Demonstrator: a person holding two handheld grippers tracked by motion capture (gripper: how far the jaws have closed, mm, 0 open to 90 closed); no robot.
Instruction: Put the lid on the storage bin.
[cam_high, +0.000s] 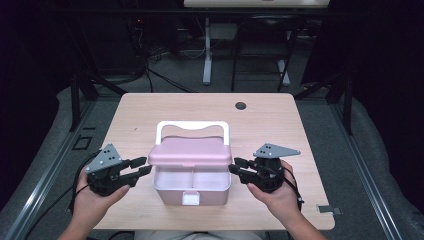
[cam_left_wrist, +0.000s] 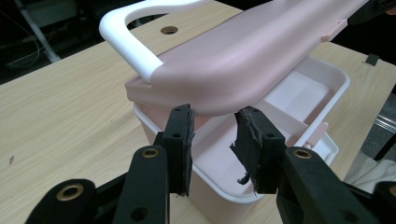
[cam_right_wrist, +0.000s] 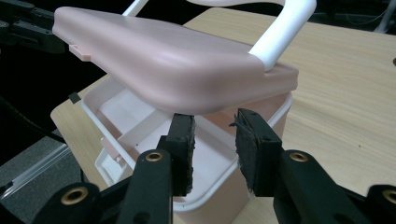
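A pale pink plastic storage box with a glossy white carry handle sits near the middle of a light wood-grain table, toward the near edge, its rounded pink lid propped partway up from the front. No brand name, label or lettering can be read on the box, lid or grippers. Inside, smooth white dividers split the box into compartments, and a white latch shows at its near wall. The left gripper, matte black with brass-coloured rivets and a grey three-cornered plate, sits at the lid's left end; seen from the left gripper view, its worn, frayed pads stand apart just under the lid's edge, clamping nothing. The right gripper mirrors it at the right end, its jaws likewise parted beneath the lid's rounded corner, pads off the plastic. A dark round grommet marks the table's far side.
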